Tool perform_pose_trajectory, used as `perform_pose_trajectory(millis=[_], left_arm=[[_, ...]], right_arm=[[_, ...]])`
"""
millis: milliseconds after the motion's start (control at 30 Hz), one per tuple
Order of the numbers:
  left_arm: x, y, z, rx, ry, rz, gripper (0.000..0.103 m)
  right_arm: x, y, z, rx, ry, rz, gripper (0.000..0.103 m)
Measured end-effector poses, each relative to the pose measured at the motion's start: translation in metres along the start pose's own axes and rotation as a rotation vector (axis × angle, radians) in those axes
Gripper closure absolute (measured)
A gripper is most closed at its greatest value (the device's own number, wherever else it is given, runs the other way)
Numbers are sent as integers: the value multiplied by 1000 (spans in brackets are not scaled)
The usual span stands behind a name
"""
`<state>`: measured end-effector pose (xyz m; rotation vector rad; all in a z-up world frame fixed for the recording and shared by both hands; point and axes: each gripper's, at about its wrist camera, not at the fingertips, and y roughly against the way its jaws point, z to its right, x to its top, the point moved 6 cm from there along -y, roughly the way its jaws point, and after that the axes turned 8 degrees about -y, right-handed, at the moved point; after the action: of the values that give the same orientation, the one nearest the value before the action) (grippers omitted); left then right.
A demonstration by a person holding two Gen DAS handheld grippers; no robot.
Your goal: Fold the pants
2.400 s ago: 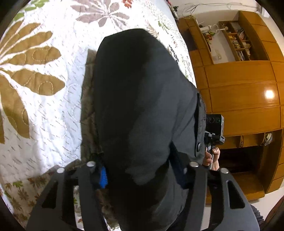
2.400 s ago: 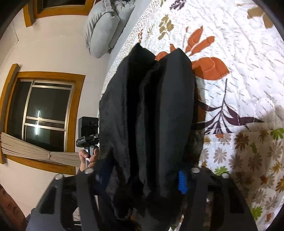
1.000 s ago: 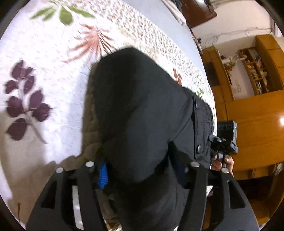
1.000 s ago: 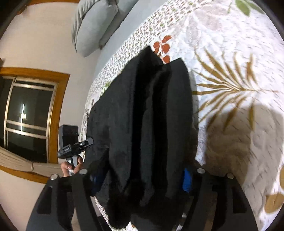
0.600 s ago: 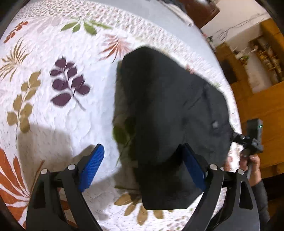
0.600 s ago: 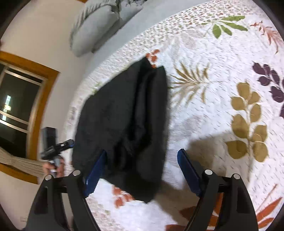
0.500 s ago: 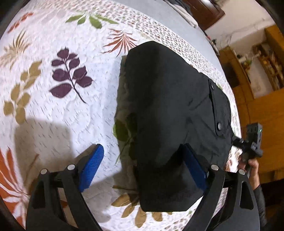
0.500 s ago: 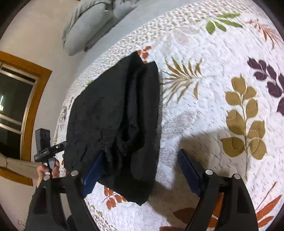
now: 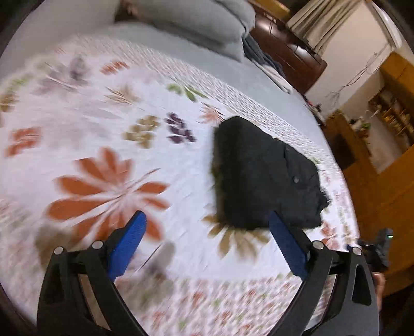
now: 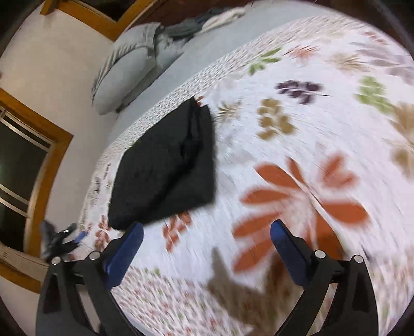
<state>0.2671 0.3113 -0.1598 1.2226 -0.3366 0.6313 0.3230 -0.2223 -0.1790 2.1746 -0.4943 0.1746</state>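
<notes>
We have the pants (image 9: 264, 181) lying as a compact dark bundle on the flowered quilt (image 9: 108, 144), close to the quilt's patterned border on the side towards the pillows (image 9: 207, 23), with one buttoned flap facing up. Both tools are clear of the cloth: the left gripper (image 9: 207, 240) has just been opening and its jaws stand wide with only quilt between them, and the right gripper (image 10: 207, 248) has likewise just been opening and holds nothing. We judge the fold done and the step in hand to be the retreat. To do it well we lift straight away without a finger catching the near edge, and we check that no corner sticks out from the stack
</notes>
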Motion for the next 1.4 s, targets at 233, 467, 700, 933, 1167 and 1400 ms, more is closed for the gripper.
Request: perform_pose_trajectory(millis=[233,467,700,933,1167,1400], left_arm=[[-60,110,54,248,-194,122,3],[-102,189,132,278,-239,212,3],[-134,243,200,321,-287,296,3],[-155,290,233,288,-269,342,3],[-171,308,253,283,-296,343,3],[-181,313,261,280,-327,339,3]], right_arm=[[-80,104,-5,-122,42,174,4],[-138,183,-60,-184,197,349,4],[-195,230,-116,-166,322,426,4],[-232,263,-160,-82,375,418,4],[-268,275,-195,-76,467,398,4],[-282,274,-202,-122,519,402,4]])
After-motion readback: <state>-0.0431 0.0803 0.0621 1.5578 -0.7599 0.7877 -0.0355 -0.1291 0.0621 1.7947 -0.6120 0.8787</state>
